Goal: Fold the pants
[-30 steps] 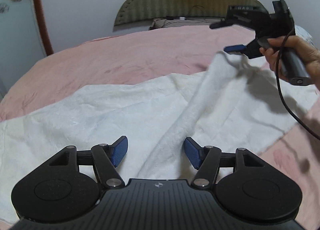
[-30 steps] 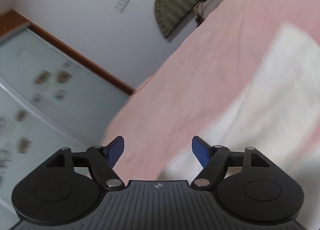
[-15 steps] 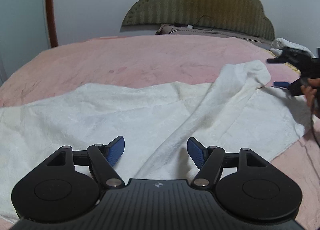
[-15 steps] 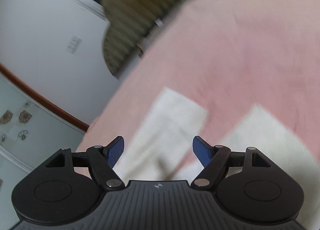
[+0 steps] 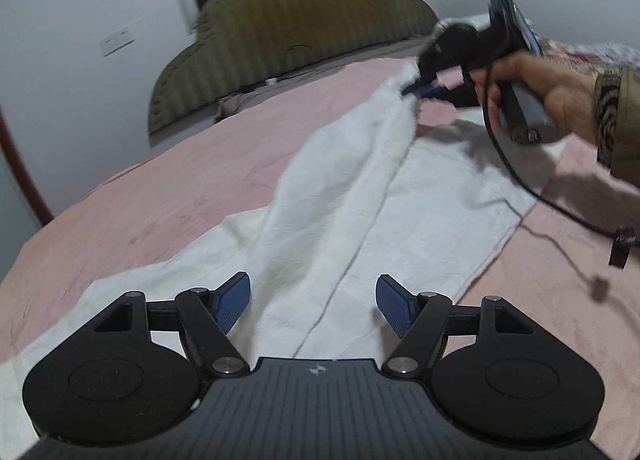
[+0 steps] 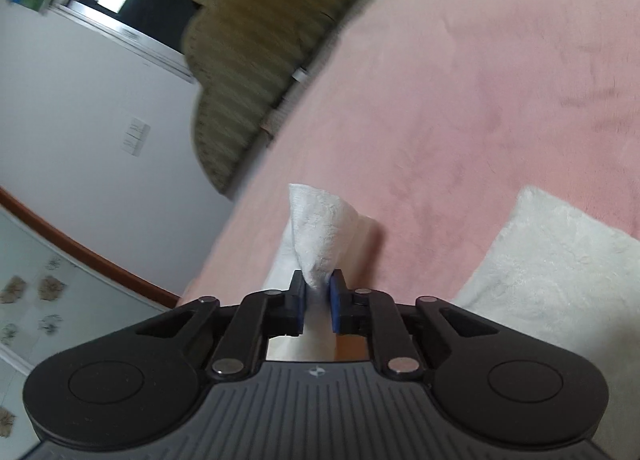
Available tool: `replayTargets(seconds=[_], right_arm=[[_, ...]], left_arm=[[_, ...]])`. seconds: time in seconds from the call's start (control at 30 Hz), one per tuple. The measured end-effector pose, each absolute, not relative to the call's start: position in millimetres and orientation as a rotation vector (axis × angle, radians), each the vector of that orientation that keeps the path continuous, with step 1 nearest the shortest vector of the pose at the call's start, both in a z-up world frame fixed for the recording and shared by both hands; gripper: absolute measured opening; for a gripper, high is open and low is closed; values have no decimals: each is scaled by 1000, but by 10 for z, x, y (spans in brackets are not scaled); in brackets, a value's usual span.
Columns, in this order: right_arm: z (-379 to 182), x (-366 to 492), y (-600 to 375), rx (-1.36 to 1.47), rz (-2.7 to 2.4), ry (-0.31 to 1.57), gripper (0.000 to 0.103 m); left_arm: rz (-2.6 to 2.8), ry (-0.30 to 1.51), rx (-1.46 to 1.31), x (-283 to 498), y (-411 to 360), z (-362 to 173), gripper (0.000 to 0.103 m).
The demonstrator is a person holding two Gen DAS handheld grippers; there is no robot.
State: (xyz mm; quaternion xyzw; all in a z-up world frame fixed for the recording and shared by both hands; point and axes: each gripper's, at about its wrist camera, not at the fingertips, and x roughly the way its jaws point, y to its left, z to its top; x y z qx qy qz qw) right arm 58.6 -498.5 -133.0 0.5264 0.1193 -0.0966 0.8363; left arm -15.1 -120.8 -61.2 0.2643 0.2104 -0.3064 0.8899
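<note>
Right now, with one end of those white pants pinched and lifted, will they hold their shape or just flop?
Probably flop: the white pants sag in a soft ridge from the right gripper down to the pink bedspread. They look plush and fairly light, since a small pinch lifts the end. The fuzzy fabric likely grips the blue pads rather than slipping.

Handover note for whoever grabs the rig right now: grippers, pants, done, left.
Right gripper: shut on a bunched end of the white pants, lifted off the pink bed.
Left gripper: open, holding nothing, hovering over the near part of the pants.
Pants: mostly spread flat across the bed; one leg rises in a ridge toward the right gripper.
Done: leg end gripped and raised. No finished fold visible.
Left: probably carry that leg over onto the other, then fold lengthwise with both grippers.
</note>
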Motion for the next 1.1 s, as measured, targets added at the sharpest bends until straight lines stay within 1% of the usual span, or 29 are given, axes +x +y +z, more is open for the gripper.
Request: replayTargets(seconds=[0.13, 0.23, 0.3, 0.33, 0.37, 0.43, 0.47, 0.6, 0.8, 0.87, 0.9, 0.97, 1.03, 1.07, 1.1], right_arm=[[-1066, 358, -4962, 1111, -131, 171, 10], [-862, 165, -4942, 1090, -95, 128, 10], [-738, 100, -4945, 1052, -108, 146, 12], [-682, 109, -4952, 1013, -147, 183, 13], [-660, 149, -4959, 966, -188, 243, 19], [-733, 246, -5008, 902, -267, 384, 61], [-808, 252, -5035, 916, -291, 410, 64], [-1141, 76, -5072, 1057, -202, 392, 64], [-1401, 3, -4831, 1168, -67, 429, 64], [-1424, 60, -4770, 1197, -16, 426, 64], [-1432, 105, -4758, 1197, -22, 423, 62], [-1439, 132, -4742, 1209, -67, 378, 62], [-1456, 100, -4778, 1228, -123, 303, 62], [-1456, 88, -4800, 1226, -150, 270, 59], [-1473, 77, -4839, 1230, -174, 240, 43]], left_arm=[[-629, 411, 646, -82, -1406, -804, 68], [-624, 387, 688, -46, -1493, -899, 66], [-628, 385, 686, -20, -1507, -921, 65], [-633, 394, 672, 4, -1509, -922, 62], [-641, 411, 650, 36, -1505, -916, 56], [-659, 460, 588, 115, -1472, -883, 48], [-663, 479, 556, 159, -1448, -861, 47], [-665, 507, 479, 272, -1373, -798, 45], [-668, 479, 347, 325, -1267, -644, 45], [-680, 483, 273, 380, -1215, -580, 41], [-685, 483, 233, 384, -1184, -545, 39], [-681, 482, 174, 415, -1126, -488, 35], [-668, 497, 171, 455, -1106, -472, 35], [-679, 514, 198, 463, -1117, -485, 31], [-701, 524, 235, 436, -1134, -506, 31]])
